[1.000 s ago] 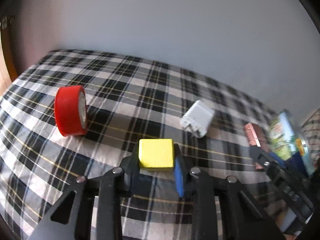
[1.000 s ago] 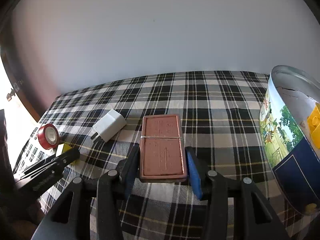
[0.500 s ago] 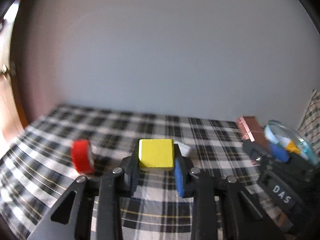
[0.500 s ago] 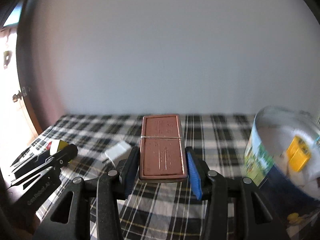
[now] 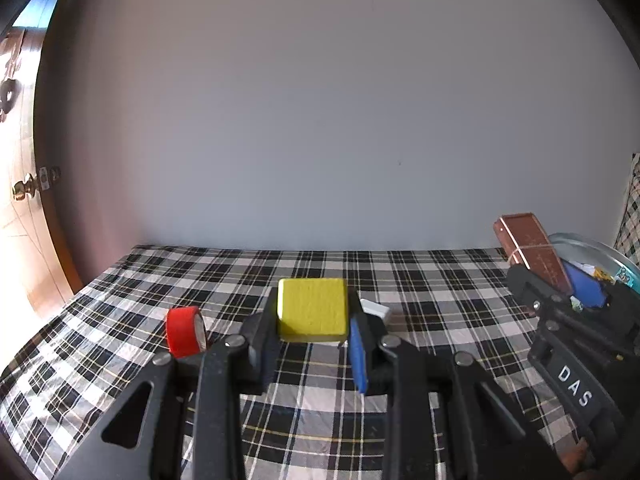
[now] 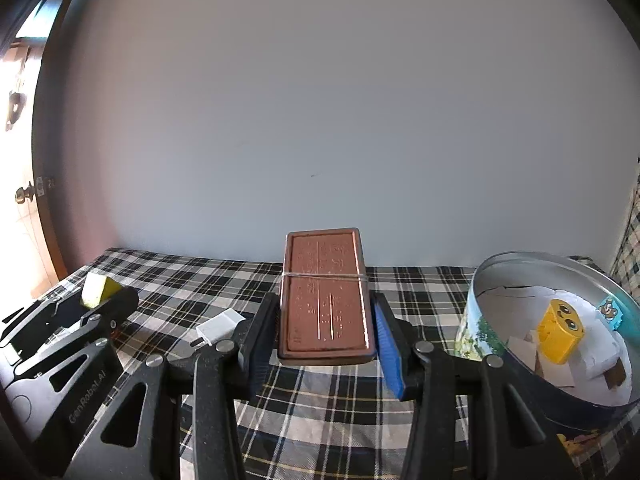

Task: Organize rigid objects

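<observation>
yellow block: held aloft | brown case: banded, held aloft | red tape roll: on edge on cloth

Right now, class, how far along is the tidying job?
Done: a yellow toy already lies in the tin. In hand: the left tool grips a yellow block; the right tool grips a brown case. Left: red tape and white charger.

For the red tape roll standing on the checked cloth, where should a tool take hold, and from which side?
The red tape roll stands on edge, its white core face turned right. Come from above and close across its two flat faces; the curved red band would likely slip or roll.
</observation>
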The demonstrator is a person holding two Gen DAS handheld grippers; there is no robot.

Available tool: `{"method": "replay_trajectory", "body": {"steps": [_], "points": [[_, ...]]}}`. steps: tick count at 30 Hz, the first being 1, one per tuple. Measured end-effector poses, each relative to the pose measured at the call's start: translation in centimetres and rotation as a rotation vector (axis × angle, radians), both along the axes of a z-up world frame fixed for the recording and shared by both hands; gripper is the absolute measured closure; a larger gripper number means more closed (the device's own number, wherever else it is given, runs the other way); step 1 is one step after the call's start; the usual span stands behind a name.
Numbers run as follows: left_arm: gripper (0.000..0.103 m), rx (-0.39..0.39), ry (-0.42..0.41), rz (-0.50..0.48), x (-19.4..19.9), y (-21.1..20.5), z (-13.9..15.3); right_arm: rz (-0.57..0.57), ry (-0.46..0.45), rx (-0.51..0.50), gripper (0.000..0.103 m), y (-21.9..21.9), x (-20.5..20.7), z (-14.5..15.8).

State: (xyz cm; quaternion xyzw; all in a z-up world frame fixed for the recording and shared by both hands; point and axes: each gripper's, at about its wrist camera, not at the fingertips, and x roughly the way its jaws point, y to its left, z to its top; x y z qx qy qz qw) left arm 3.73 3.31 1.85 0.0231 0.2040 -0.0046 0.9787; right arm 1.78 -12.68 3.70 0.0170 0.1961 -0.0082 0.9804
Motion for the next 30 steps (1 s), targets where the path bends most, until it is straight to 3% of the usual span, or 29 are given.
{"method": "replay_trajectory", "body": {"steps": [22,30], "points": [[0.075,0.048,-0.029,-0.029,-1.5,-2.6,0.1,-0.035,0.019,0.006,0.054,-1.6,-2.2,-0.2],[0.075,0.029,-0.022,-0.039,-1.9,-3.1,0.0,-0.042,0.019,0.005,0.054,-2.2,-2.6,-0.1]]}}
